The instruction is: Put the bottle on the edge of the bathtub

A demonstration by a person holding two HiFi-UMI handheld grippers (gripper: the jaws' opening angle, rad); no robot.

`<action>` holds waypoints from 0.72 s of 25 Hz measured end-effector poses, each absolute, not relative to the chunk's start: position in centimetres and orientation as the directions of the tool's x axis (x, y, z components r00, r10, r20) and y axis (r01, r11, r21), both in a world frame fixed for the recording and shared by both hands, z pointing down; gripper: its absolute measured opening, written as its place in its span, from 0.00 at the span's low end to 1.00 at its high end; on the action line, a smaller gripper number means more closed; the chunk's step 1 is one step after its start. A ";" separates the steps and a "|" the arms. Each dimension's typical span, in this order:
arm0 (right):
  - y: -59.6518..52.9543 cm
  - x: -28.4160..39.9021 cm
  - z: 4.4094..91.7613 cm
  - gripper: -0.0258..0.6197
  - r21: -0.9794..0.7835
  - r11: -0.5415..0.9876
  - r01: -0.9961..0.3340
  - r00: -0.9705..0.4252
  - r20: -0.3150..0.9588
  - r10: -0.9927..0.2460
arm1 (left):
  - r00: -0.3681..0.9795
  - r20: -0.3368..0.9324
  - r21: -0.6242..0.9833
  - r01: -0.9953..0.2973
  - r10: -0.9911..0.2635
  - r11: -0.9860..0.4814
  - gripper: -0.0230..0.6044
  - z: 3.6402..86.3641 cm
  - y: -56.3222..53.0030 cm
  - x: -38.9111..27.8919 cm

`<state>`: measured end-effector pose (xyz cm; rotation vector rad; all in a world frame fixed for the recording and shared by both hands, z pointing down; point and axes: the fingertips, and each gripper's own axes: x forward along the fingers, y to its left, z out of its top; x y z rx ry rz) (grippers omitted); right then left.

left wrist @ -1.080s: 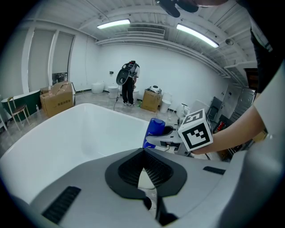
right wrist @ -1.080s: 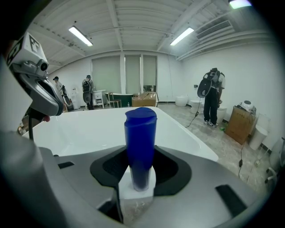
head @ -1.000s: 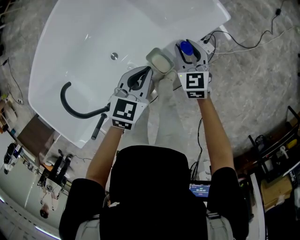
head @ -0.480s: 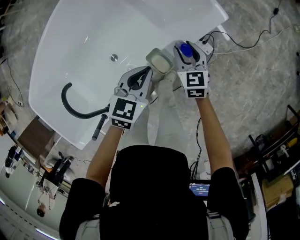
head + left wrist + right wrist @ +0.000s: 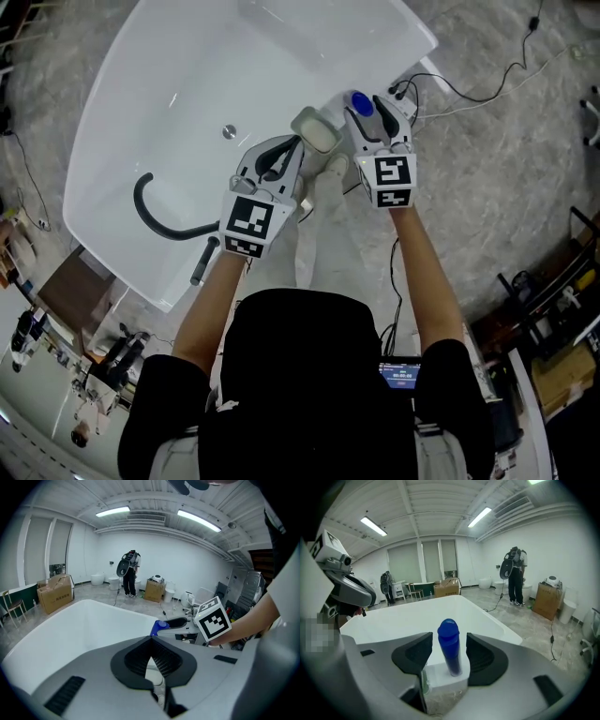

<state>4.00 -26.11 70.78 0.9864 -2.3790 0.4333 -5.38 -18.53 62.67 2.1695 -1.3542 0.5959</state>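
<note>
Two grippers hover at the bathtub's (image 5: 122, 112) near edge.
We see the bottle (image 5: 449, 651) upright on that edge between our right gripper's (image 5: 362, 103) jaws, which have just been opening and stand clear of it; our left gripper's (image 5: 150, 644) jaws nearly meet.

In the head view the bathtub (image 5: 122, 103) lay at 11 o'clock. The drain (image 5: 229, 131) sat in its floor, with the shower hose (image 5: 148, 208) at 8 o'clock of it. The bottle (image 5: 359, 102) stood on the bathtub's rim at 3 o'clock of the drain. Cables (image 5: 469, 90) lay on the floor at 3 o'clock of the bottle.
</note>
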 end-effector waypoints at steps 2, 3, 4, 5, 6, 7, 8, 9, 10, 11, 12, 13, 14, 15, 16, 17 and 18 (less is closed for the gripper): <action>-25.6 4.2 69.1 0.39 -0.090 0.678 -0.730 -0.596 0.569 -0.567 | 0.416 0.592 0.177 -0.903 -0.691 -0.392 0.05 61.1 -18.5 -5.3; -25.3 4.3 68.3 0.39 -0.087 0.676 -0.732 -0.595 0.565 -0.571 | 0.419 0.586 0.169 -0.900 -0.694 -0.401 0.05 60.5 -18.6 -5.3; -24.9 4.4 67.7 0.39 -0.085 0.674 -0.734 -0.594 0.563 -0.575 | 0.422 0.581 0.163 -0.898 -0.696 -0.409 0.05 60.0 -18.5 -5.3; -24.4 4.5 67.0 0.39 -0.085 0.673 -0.735 -0.593 0.562 -0.577 | 0.424 0.577 0.157 -0.896 -0.698 -0.415 0.05 59.5 -18.3 -5.3; -23.8 4.6 66.4 0.39 -0.086 0.673 -0.735 -0.593 0.563 -0.576 | 0.426 0.574 0.153 -0.894 -0.699 -0.420 0.05 59.0 -18.0 -5.2; -23.1 4.7 65.7 0.39 -0.087 0.674 -0.734 -0.593 0.564 -0.574 | 0.430 0.569 0.148 -0.892 -0.701 -0.427 0.05 58.5 -17.7 -5.2; -22.5 4.8 65.0 0.39 -0.086 0.675 -0.732 -0.594 0.566 -0.572 | 0.435 0.563 0.143 -0.889 -0.703 -0.435 0.05 57.9 -17.4 -5.1; -21.8 4.8 64.3 0.38 -0.085 0.677 -0.731 -0.595 0.565 -0.572 | 0.440 0.556 0.139 -0.886 -0.705 -0.443 0.05 57.2 -17.1 -5.1; -21.1 4.8 63.5 0.35 -0.084 0.676 -0.732 -0.595 0.563 -0.574 | 0.445 0.549 0.134 -0.882 -0.708 -0.451 0.05 56.5 -16.8 -5.1; -20.5 4.8 62.7 0.34 -0.081 0.674 -0.734 -0.592 0.561 -0.578 | 0.449 0.542 0.128 -0.879 -0.710 -0.459 0.05 55.8 -16.4 -5.2; -19.9 4.8 62.0 0.32 -0.076 0.670 -0.739 -0.587 0.560 -0.584 | 0.454 0.535 0.123 -0.876 -0.713 -0.466 0.05 55.2 -16.1 -5.2; -19.4 4.9 61.2 0.31 -0.069 0.664 -0.744 -0.580 0.561 -0.591 | 0.459 0.528 0.118 -0.873 -0.715 -0.473 0.05 54.6 -15.7 -5.2; -18.8 5.1 60.5 0.28 -0.062 0.657 -0.752 -0.570 0.562 -0.599 | 0.464 0.522 0.113 -0.869 -0.716 -0.481 0.05 54.0 -15.3 -5.1; -18.3 5.3 59.8 0.26 -0.055 0.648 -0.760 -0.559 0.563 -0.608 | 0.469 0.516 0.107 -0.865 -0.717 -0.489 0.05 53.4 -14.9 -5.1; -17.8 5.4 59.0 0.25 -0.051 0.638 -0.769 -0.550 0.562 -0.618 | 0.473 0.511 0.100 -0.862 -0.718 -0.497 0.05 52.9 -14.5 -5.1; -17.4 5.5 58.2 0.24 -0.050 0.627 -0.778 -0.541 0.561 -0.627 | 0.476 0.506 0.093 -0.859 -0.719 -0.504 0.05 52.2 -14.2 -5.2; -16.9 5.5 57.5 0.21 -0.052 0.615 -0.787 -0.533 0.560 -0.634 | 0.479 0.501 0.086 -0.856 -0.721 -0.509 0.05 51.6 -13.9 -5.3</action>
